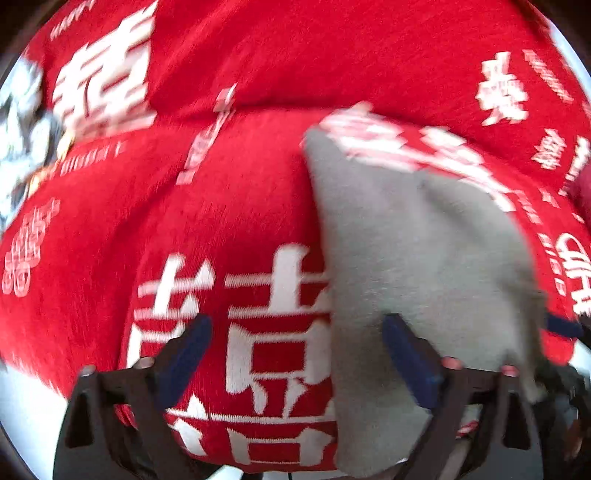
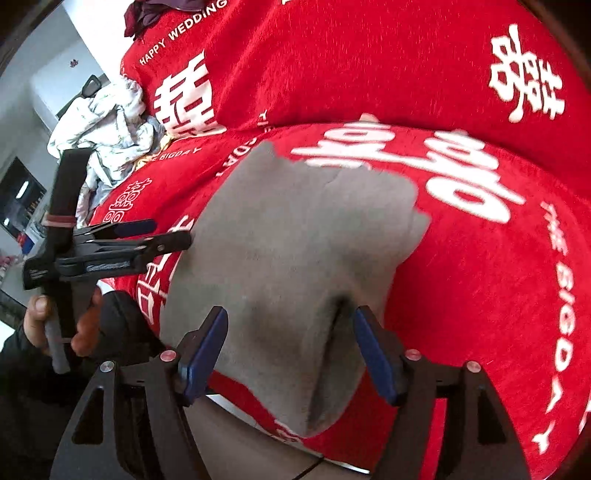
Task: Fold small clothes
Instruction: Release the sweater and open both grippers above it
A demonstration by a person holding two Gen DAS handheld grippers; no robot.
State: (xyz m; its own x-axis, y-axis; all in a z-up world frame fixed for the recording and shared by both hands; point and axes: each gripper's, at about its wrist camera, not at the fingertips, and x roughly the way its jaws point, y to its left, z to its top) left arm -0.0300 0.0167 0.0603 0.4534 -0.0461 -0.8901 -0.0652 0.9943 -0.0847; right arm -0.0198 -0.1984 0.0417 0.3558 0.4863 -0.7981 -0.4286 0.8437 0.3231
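Note:
A small grey garment (image 2: 295,243) lies on a red sofa cover, its near end hanging over the front edge. In the left wrist view the grey garment (image 1: 413,258) lies to the right, partly under the right finger. My left gripper (image 1: 295,332) is open above the red cover, holding nothing; in the right wrist view the left gripper (image 2: 173,232) sits at the garment's left edge. My right gripper (image 2: 291,325) is open, its blue pads (image 2: 369,343) either side of a crease at the garment's near end.
The red cover (image 2: 461,277) with white characters spans the seat and backrest. A pile of white and grey clothes (image 2: 110,122) lies at the far left end of the sofa. Dark purple clothes (image 2: 155,11) sit on top of the backrest.

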